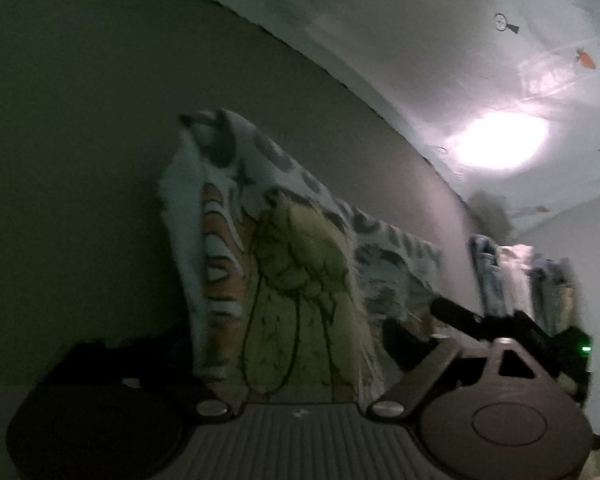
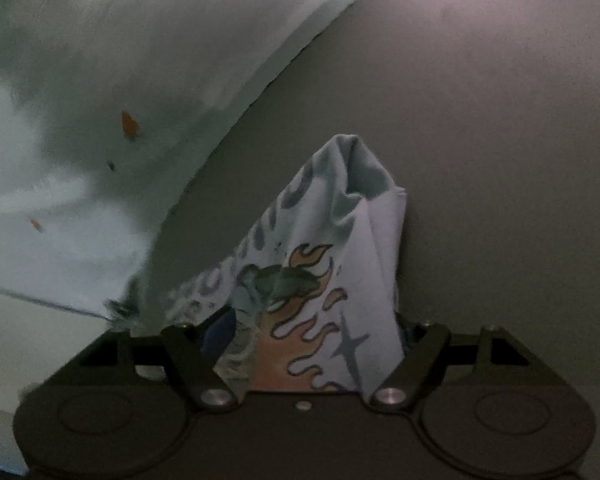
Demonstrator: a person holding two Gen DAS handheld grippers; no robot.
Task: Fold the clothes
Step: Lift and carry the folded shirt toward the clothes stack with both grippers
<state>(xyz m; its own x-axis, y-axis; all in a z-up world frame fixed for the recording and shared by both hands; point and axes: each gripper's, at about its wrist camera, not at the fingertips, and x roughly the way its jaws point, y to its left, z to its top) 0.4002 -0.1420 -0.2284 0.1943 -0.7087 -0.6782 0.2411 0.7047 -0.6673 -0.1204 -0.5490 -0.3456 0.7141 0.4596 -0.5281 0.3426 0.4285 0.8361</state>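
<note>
Printed shirt (image 1: 284, 264) pinched in both raised hand-held grippers

Both views are dim and grainy, with a greenish cast. A bright glare patch (image 1: 500, 144) blooms up and right of the left gripper, washing out the sheet (image 1: 420, 60). Fisheye corners go black; straight edges curve. The cloth (image 1: 284, 264) is motion-blurred.

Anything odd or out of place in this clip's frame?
Nothing damaged or spilled. The printed garment hangs bunched between the left gripper and right gripper, not flat. Both views are dim and blurred.
</note>
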